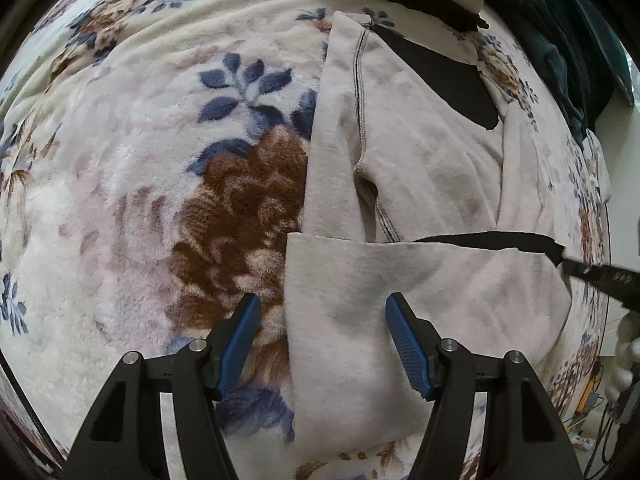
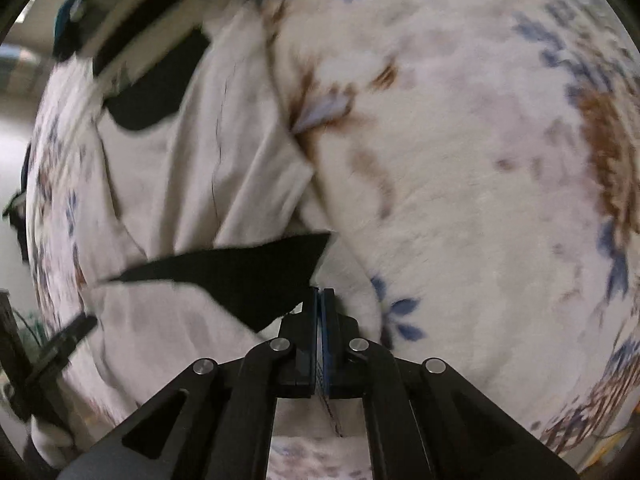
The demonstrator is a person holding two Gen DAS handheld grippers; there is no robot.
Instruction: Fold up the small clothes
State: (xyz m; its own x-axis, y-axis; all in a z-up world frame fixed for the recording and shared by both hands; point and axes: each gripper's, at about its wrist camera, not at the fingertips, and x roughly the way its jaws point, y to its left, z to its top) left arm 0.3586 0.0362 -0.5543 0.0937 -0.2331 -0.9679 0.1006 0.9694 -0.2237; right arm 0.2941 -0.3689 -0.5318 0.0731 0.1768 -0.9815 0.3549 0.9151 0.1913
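Spreading across both views is a floral blanket (image 1: 120, 184), and on it lies the garment (image 1: 432, 152), pale with black trim, stretched lengthwise away from the left wrist camera. Its near end is already doubled over: a flap (image 1: 400, 320) lies on top of the rest, its black hem (image 1: 492, 239) running across the cloth. So the fold looks to be mid-way, with one end being brought over the body.

The right gripper (image 2: 320, 300) has its fingers pressed together on the corner of the black hem (image 2: 256, 276), pinching it; that view is blurred. The left gripper (image 1: 320, 312) is spread wide, holding nothing, one finger over the blanket and one over the flap.

Next, I judge, the pinched corner should be laid square on the body and let go, while the left gripper takes the flap's free edge to even the fold.
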